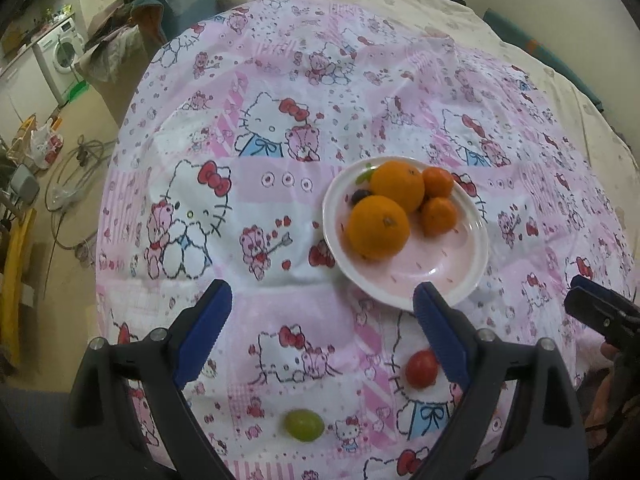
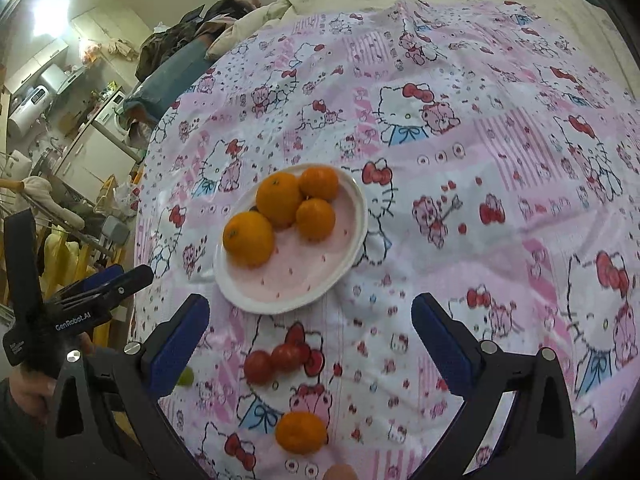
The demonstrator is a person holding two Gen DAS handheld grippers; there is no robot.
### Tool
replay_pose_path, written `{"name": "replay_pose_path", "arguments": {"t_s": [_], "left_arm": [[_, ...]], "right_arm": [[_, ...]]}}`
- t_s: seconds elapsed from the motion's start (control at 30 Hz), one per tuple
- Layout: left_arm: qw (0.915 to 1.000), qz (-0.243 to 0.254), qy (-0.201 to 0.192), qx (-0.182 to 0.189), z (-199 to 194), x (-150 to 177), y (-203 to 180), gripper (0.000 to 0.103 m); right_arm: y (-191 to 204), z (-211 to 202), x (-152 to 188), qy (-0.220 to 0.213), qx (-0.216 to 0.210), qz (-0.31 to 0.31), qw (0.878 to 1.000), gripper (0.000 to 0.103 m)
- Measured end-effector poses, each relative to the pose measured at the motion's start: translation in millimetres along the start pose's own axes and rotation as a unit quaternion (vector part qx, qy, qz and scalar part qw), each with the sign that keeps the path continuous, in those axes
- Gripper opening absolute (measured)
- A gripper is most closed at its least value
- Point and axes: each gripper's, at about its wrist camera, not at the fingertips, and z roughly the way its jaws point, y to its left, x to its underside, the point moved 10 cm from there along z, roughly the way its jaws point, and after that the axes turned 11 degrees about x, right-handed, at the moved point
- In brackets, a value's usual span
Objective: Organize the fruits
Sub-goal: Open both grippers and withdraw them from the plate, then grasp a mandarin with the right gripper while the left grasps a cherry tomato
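A white plate (image 1: 452, 280) on the Hello Kitty cloth holds two oranges (image 1: 378, 227), two small mandarins (image 1: 439, 216) and a dark grape (image 1: 360, 196); the plate also shows in the right wrist view (image 2: 304, 276). A red cherry tomato (image 1: 422, 369) and a green grape (image 1: 304, 424) lie on the cloth between my left gripper's (image 1: 322, 308) open, empty jaws. My right gripper (image 2: 310, 322) is open and empty above two tomatoes (image 2: 276, 362) and a loose mandarin (image 2: 301, 432). The green grape (image 2: 186, 377) peeks beside its left finger.
The cloth (image 1: 280, 92) covers a bed with a cream duvet (image 1: 400, 4) behind. A pile of clothes (image 1: 160, 4) lies at the far left corner. Beyond the left edge, on the floor, are a washing machine (image 1: 60, 56), cables and bags. The other gripper (image 2: 80, 300) shows at left.
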Motion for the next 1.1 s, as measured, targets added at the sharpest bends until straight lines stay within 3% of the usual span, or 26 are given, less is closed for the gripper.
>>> {"name": "replay_pose_path", "arguments": {"t_s": [0.13, 0.27, 0.57, 0.7, 0.83, 1.1], "left_arm": [[0.9999, -0.003, 0.005, 0.010, -4, 10, -4, 0.090], [0.9999, 0.015, -0.003, -0.007, -8, 14, -3, 0.090], [0.9998, 0.003, -0.013, -0.018, -6, 16, 4, 0.090], [0.9997, -0.022, -0.003, -0.006, -1, 18, 8, 0.090], [0.9994, -0.035, -0.003, -0.002, -1, 16, 13, 0.090], [0.9989, -0.046, 0.001, -0.006, -2, 18, 22, 0.090]], "right_arm": [[-5, -3, 14, 0.002, 0.024, 0.000, 1.000, 0.103], [-7, -1, 28, 0.019, 0.027, -0.004, 0.999, 0.103], [-6, 21, 69, 0.101, 0.010, -0.026, 0.994, 0.102], [3, 32, 87, 0.133, 0.018, -0.063, 0.989, 0.094], [15, 47, 108, 0.171, 0.024, -0.108, 0.979, 0.076], [31, 65, 129, 0.201, 0.039, -0.173, 0.963, 0.053]]}}
